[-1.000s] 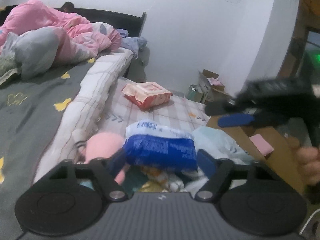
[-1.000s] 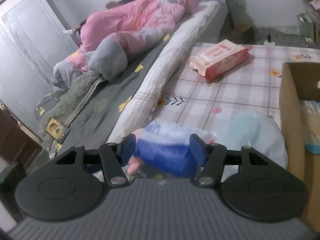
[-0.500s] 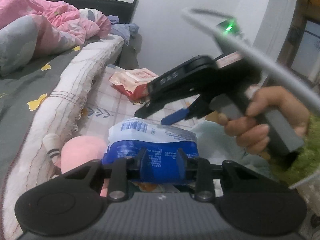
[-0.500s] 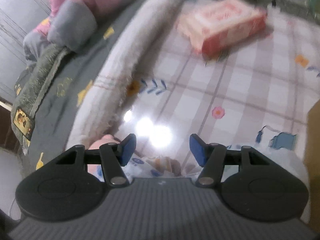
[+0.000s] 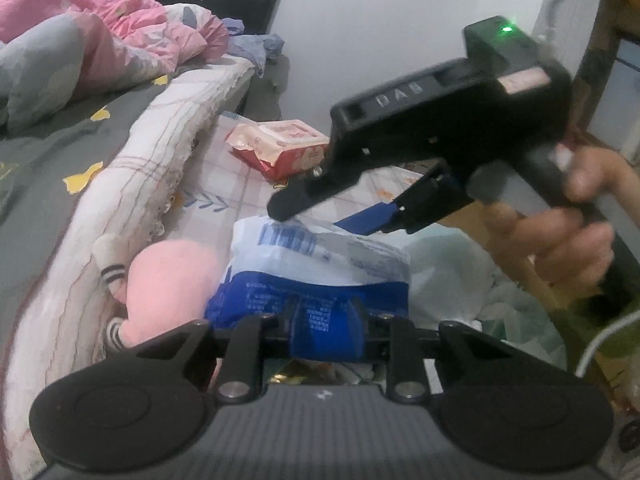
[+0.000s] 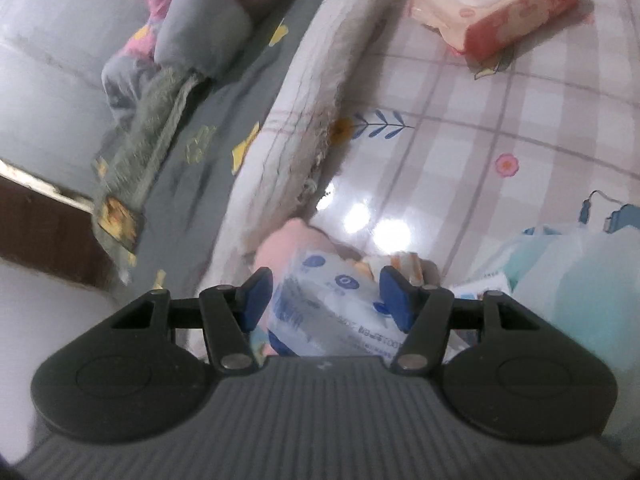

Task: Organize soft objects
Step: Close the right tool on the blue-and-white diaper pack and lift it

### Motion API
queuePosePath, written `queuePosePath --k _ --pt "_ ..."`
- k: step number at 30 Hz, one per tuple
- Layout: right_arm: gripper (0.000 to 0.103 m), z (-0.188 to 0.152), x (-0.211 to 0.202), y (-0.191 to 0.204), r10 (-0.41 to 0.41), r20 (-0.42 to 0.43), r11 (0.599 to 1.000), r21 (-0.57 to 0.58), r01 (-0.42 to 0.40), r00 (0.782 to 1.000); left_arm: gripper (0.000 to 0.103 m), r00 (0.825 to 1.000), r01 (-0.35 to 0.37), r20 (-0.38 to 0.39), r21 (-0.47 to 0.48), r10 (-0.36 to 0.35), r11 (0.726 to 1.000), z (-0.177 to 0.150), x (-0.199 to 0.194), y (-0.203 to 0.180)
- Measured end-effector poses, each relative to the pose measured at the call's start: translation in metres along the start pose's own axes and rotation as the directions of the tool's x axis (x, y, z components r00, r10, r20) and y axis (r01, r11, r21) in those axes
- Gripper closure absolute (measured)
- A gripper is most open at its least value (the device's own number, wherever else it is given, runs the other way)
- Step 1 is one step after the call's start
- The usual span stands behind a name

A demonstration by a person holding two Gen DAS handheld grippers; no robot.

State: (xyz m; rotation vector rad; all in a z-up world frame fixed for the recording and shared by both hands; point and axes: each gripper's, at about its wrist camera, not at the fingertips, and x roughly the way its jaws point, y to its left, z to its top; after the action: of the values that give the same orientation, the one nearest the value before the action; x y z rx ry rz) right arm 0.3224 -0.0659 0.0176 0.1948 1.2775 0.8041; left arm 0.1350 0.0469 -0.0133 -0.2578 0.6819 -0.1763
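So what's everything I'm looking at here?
tissue pack: one, blue and white, on the pile, pinched at its near end.
plush: one, pink, left of the pack, against the mattress.
wipes: one pack, red and pink, farther off on the mat.
mat: one, checked, flowered.
mattress: one, white edge, grey sheet.
quilt: one, pink and grey, on the bed.
left gripper: black, shut on the pack.
right gripper: blue pads, open over the pack.
hand: holding the right gripper.

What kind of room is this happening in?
Most likely a bedroom in a home: a bed with a rumpled pink quilt and dark headboard, beside a surface covered in a checked floral cloth.
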Motion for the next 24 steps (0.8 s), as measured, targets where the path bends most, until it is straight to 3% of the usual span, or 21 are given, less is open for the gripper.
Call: queuePosePath --k 19,24 --pt "0.043 -0.057 -0.039 0.035 0.09 0.085 0.996 -0.026 -0.088 0.992 0.076 0.999 -0.031 -0.022 -0.024 0.03 0.999 -0.027 -0.021 0.007" --pt "0.043 -0.075 -0.045 0.035 0.137 0.102 0.99 0.001 -0.138 0.985 0.066 0.999 -0.001 -0.04 -0.071 -0.002 0.997 -0.04 -0.039 0.013"
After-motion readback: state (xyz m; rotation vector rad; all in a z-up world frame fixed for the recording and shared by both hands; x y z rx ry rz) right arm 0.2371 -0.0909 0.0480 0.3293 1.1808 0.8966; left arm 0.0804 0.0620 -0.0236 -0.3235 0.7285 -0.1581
